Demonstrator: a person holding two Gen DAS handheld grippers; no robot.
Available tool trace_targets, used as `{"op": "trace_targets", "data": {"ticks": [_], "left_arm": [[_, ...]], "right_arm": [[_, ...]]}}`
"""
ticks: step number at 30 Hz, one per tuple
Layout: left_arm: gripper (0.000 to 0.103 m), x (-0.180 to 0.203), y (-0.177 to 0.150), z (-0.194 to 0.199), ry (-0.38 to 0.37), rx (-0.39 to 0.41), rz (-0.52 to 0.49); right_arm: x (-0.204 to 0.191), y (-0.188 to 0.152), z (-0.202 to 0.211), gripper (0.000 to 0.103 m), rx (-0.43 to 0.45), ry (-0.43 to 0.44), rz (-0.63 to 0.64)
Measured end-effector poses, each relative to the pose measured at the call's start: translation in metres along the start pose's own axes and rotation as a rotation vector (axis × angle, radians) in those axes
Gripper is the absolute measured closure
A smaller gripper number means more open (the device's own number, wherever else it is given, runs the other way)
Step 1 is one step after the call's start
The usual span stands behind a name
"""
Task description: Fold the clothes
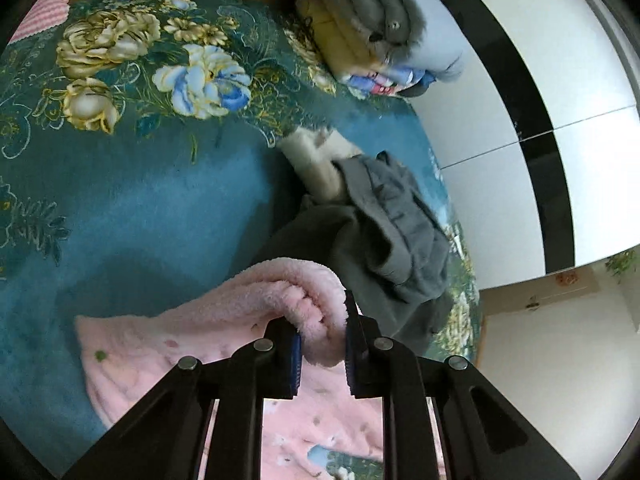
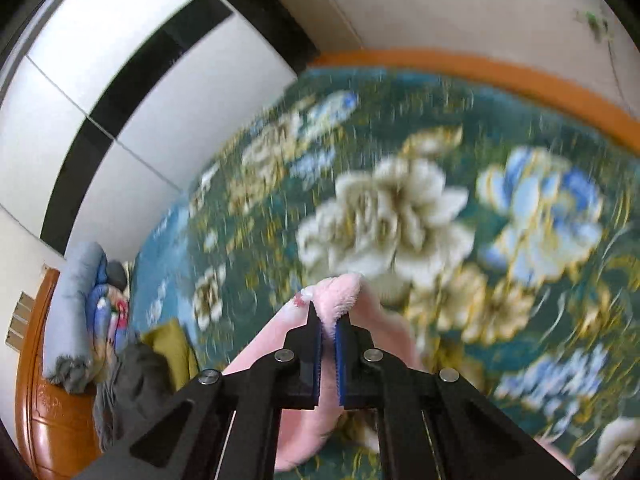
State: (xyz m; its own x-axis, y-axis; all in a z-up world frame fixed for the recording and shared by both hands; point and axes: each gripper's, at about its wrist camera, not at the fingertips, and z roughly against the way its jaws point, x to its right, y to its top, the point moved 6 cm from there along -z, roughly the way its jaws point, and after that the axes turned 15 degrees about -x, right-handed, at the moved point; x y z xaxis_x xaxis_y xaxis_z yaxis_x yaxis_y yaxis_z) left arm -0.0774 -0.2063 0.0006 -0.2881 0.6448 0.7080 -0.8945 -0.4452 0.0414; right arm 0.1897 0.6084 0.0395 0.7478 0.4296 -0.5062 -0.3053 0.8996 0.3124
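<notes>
Left wrist: our left gripper (image 1: 322, 344) is clamped on a thick roll of the pink fleece (image 1: 224, 320), which trails onto the bedspread (image 1: 140, 200) beside a grey heap (image 1: 384, 232). Such a bulky bite may creep out if we pull hard.

Right wrist: our right gripper (image 2: 328, 330) pinches a thin fleece (image 2: 340, 288) edge above the bedspread (image 2: 400, 208); the blurred view suggests speed, which could tear it free.

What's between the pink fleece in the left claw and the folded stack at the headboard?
Left wrist view: a crumpled grey garment, then a white fluffy piece, then bare floral blanket up to the folded stack.
</notes>
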Motion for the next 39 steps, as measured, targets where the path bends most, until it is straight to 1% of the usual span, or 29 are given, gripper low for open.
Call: {"op": "trace_targets", "data": {"ticks": [2,4,6,10,14,15,17,20,21,23,24,25,26,27,28,29,31,35,39], "left_arm": [[0.086,-0.005,0.001,0.008,-0.011,0.007,-0.003],[0.086,-0.009,0.005,0.008,-0.008,0.003,-0.006],[0.086,-0.01,0.01,0.003,-0.002,-0.006,-0.009],[0.085,-0.001,0.017,-0.012,0.009,-0.037,-0.01],[0.085,0.004,0.025,-0.025,-0.012,-0.043,-0.004],[0.085,0.002,0.028,-0.03,-0.002,-0.047,0.003],[0.084,-0.008,0.033,-0.043,0.046,-0.062,0.023],[0.084,-0.023,0.037,-0.062,0.089,-0.096,0.059],[0.084,-0.028,0.036,-0.068,0.091,-0.107,0.073],[0.082,-0.033,0.035,-0.076,0.084,-0.12,0.092],[0.075,-0.034,0.035,-0.077,0.08,-0.123,0.096],[0.07,-0.034,0.034,-0.078,0.076,-0.123,0.095],[0.06,-0.036,0.033,-0.075,0.078,-0.122,0.092],[0.05,-0.041,0.032,-0.068,0.087,-0.118,0.086],[0.047,-0.045,0.03,-0.061,0.095,-0.113,0.08],[0.044,-0.049,0.028,-0.054,0.103,-0.109,0.074],[0.043,-0.058,0.024,-0.04,0.12,-0.101,0.062],[0.042,-0.075,0.017,-0.012,0.153,-0.084,0.037],[0.042,-0.092,0.009,0.016,0.186,-0.067,0.012]], "right_arm": [[0.003,0.007,0.014,0.097,0.025,-0.001,0.001],[0.007,0.009,0.022,0.097,0.035,-0.013,0.002],[0.01,0.011,0.02,0.097,0.027,-0.051,0.019],[0.012,0.015,-0.006,0.097,-0.023,-0.078,0.013],[0.003,0.023,-0.027,0.097,-0.022,-0.116,0.037],[0.002,0.026,-0.033,0.097,-0.018,-0.134,0.038],[0.003,0.029,-0.046,0.097,-0.024,-0.175,0.035],[0.006,0.024,-0.074,0.097,-0.079,-0.208,0.032],[0.007,0.02,-0.082,0.094,-0.097,-0.213,0.03],[0.008,0.012,-0.096,0.093,-0.13,-0.209,0.026],[0.008,0.007,-0.103,0.091,-0.148,-0.204,0.026],[0.008,0.003,-0.106,0.087,-0.159,-0.211,0.032],[0.007,-0.001,-0.108,0.08,-0.165,-0.228,0.039],[0.007,-0.005,-0.109,0.065,-0.169,-0.239,0.047],[0.005,-0.007,-0.108,0.056,-0.168,-0.241,0.053],[0.003,-0.008,-0.104,0.055,-0.163,-0.235,0.057],[0.001,-0.011,-0.094,0.053,-0.15,-0.223,0.06],[-0.006,-0.018,-0.071,0.052,-0.134,-0.185,0.056],[-0.009,-0.04,-0.053,0.051,-0.144,-0.168,0.083]]}}
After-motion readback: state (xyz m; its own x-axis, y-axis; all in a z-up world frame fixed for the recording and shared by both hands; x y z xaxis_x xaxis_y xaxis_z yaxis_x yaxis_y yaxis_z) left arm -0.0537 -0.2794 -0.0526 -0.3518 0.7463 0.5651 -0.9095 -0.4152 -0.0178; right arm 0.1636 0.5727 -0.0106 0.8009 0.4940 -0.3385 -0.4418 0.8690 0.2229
